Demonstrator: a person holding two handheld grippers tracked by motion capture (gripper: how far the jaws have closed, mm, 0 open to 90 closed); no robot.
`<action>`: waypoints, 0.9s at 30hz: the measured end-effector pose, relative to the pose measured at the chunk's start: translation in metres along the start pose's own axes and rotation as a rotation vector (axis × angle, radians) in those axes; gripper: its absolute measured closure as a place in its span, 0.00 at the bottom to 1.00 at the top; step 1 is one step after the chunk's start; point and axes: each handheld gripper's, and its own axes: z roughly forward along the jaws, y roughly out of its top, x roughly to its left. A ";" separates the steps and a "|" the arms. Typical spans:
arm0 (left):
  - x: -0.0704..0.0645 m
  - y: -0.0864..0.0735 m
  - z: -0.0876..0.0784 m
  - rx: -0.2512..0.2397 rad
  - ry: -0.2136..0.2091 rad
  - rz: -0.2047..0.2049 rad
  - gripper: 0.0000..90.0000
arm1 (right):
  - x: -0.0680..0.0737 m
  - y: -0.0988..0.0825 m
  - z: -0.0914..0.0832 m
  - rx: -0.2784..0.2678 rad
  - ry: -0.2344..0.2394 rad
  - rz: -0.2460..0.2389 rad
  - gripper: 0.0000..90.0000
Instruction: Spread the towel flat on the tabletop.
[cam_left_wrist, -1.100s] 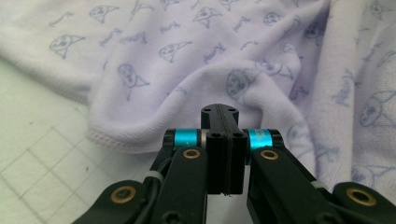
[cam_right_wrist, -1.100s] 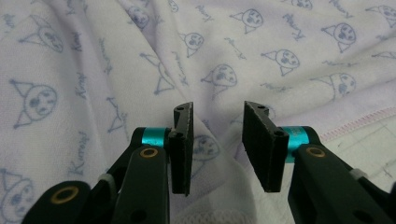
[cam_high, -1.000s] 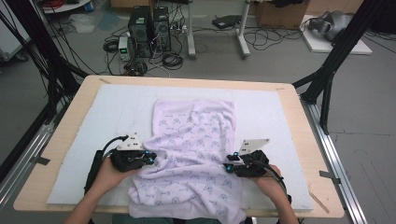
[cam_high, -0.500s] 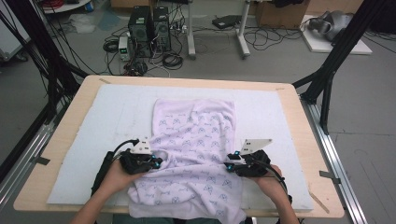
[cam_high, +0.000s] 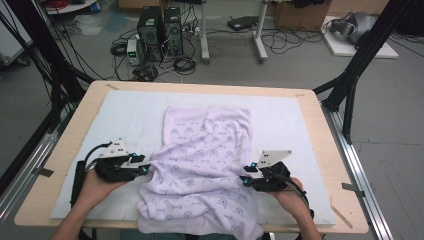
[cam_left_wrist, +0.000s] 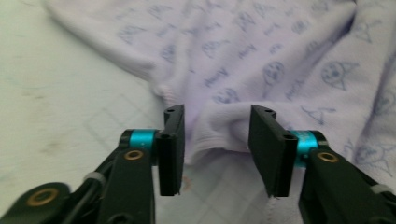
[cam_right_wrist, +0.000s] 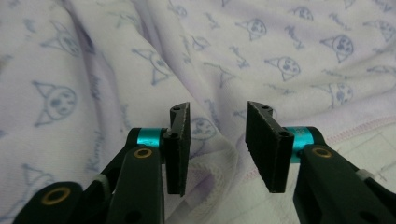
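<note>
A pale lilac cloth (cam_high: 205, 150) printed with small blue cartoon faces lies rumpled on the white mat (cam_high: 125, 115), its near end hanging over the table's front. My left gripper (cam_high: 145, 167) sits at the cloth's left edge. Its jaws have just been opening, and in the left gripper view (cam_left_wrist: 215, 140) a fold of the hem lies loose between the pads. My right gripper (cam_high: 245, 180) rests at the cloth's right edge. In the right gripper view (cam_right_wrist: 217, 140) its jaws stand apart over a stitched hem, not pressing it.
The mat covers most of the wooden table (cam_high: 70, 150). Black frame posts (cam_high: 350, 85) rise at the table's far corners. Computer towers (cam_high: 160, 25) and cables lie on the floor beyond.
My left gripper first pushed a little right into the cloth, then drew back left and opened, letting go of the fold. The right gripper has stayed in place.
</note>
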 end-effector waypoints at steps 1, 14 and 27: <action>-0.002 -0.001 0.007 0.021 -0.007 0.001 0.57 | -0.001 0.000 0.002 0.011 0.001 0.002 0.65; 0.009 0.010 0.023 0.016 0.133 0.019 0.95 | -0.017 0.008 0.009 0.070 -0.068 -0.017 0.94; 0.023 0.008 0.026 -0.011 0.168 -0.045 0.76 | -0.034 0.006 0.011 0.032 -0.077 0.061 0.81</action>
